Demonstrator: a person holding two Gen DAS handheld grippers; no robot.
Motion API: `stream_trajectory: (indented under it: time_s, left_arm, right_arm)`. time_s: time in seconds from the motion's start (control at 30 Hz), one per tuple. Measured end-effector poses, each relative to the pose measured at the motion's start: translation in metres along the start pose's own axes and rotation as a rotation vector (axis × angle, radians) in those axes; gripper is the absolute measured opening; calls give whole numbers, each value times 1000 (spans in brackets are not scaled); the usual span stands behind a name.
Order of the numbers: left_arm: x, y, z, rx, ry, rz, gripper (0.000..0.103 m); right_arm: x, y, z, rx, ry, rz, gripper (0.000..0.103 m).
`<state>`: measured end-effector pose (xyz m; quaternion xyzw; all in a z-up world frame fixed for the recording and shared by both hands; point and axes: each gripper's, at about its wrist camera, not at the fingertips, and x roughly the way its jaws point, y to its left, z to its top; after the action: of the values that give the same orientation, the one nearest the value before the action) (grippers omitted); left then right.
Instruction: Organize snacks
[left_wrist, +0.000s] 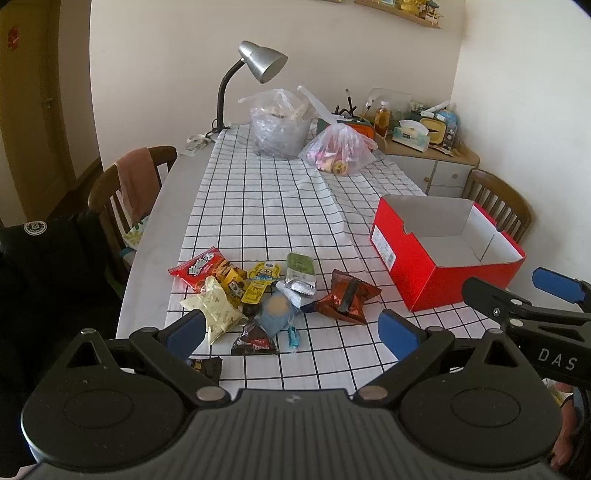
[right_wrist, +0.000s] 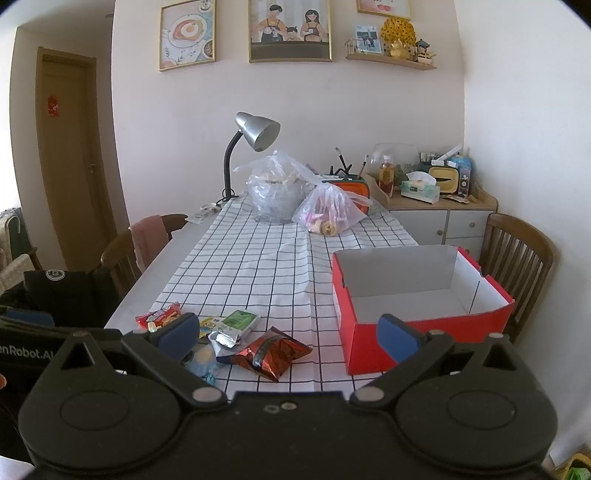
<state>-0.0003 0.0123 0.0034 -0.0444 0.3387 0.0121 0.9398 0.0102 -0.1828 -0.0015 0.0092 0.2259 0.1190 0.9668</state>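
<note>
A heap of small snack packets lies on the checked tablecloth near the front edge: a red bag, a yellow minion packet, a green packet, a dark red foil bag and others. The heap also shows in the right wrist view. An open red box with a white, empty inside stands to the right; it also shows in the right wrist view. My left gripper is open and empty, just in front of the heap. My right gripper is open and empty, between heap and box.
Two clear plastic bags with food and a silver desk lamp stand at the far end of the table. Wooden chairs flank it. A cluttered cabinet sits at the back right. A black jacket lies left.
</note>
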Motion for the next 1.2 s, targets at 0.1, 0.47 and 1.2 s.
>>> stream_trajectory:
  time_s: [0.1,0.47,1.2]
  left_arm:
    - [-1,1,0,-2,-11,-9,100]
    - [-3,4,1,-3,-21,-22,100]
    - [26,2,-2,-42,59,40,100]
  right_arm:
    - [1,1,1,-2,-2,-7,103]
    - [1,7,2,-10,-6,-20,102]
    - [37,-3,-3,-9,68,52,100]
